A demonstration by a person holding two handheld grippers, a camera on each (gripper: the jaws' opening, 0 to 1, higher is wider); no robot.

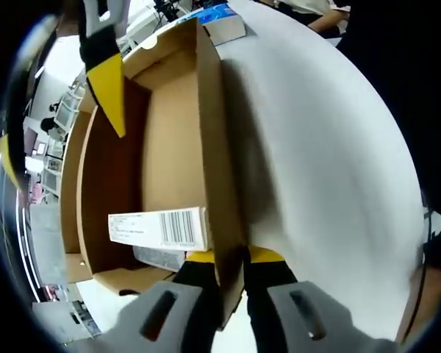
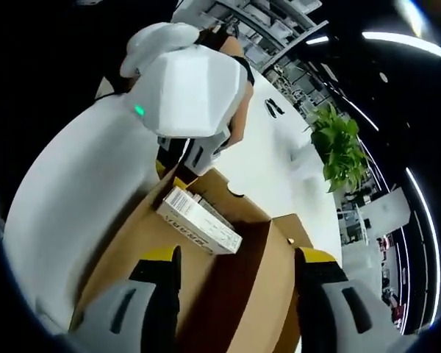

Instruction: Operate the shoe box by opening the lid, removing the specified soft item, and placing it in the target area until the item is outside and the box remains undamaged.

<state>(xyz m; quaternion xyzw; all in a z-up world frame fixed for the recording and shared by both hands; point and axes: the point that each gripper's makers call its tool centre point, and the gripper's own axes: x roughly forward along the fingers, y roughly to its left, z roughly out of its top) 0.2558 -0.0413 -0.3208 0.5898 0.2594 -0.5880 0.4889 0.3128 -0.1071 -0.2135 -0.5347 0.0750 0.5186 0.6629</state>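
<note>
We see a brown cardboard shoe box (image 1: pixel 169 132) lying open on the white table. Inside it, near one end, lies a small white carton (image 1: pixel 160 227) with a barcode.

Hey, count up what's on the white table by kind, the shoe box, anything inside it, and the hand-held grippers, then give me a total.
Cardboard shoe box: 1
White barcode-labelled carton inside it: 1
Hand-held grippers: 2, the left hand-held gripper clamped on the box wall, the right hand-held gripper open over the box
Potted plant: 1
Total: 5
</note>
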